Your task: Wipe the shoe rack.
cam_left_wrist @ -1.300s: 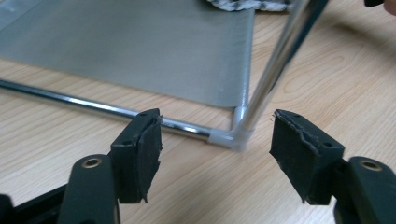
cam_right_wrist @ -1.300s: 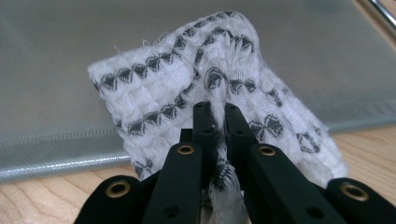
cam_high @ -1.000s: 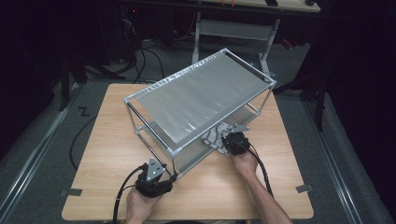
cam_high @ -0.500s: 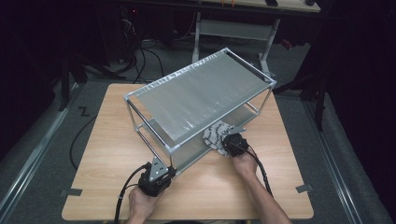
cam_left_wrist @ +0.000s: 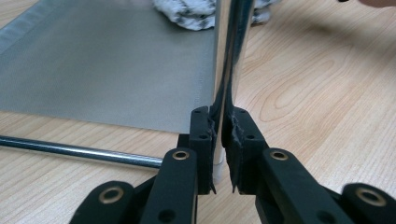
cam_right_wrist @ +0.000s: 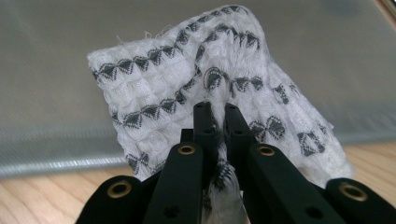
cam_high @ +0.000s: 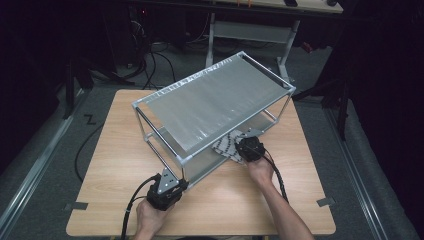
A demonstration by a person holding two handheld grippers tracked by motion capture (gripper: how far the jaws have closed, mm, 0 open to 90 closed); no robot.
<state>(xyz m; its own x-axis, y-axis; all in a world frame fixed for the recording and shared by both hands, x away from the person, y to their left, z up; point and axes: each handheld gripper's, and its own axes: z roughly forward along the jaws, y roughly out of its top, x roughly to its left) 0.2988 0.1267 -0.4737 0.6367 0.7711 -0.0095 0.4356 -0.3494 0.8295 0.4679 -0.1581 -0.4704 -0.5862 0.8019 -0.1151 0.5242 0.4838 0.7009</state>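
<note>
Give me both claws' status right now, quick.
Left claw: closed on the rack's corner post.
Right claw: closed on the patterned cloth.

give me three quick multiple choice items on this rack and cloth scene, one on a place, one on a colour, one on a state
1. Where does the cloth lie?
A. on the rack's top shelf
B. at the near edge of the rack's lower shelf
C. on the floor

2. What colours is the cloth?
A. white with a dark grey pattern
B. plain red
C. green and yellow

3. What is the left hand-held gripper doing?
A. standing open over the table
B. shut on the rack's corner post
C. shut on the cloth

Answers:
1 B, the high view shows it on the lower shelf under the top shelf, with the right hand-held gripper shut on it.
2 A, the right gripper view shows white weave with dark grey figures.
3 B, the left gripper view shows its jaws pressed on the shiny corner post.
</note>
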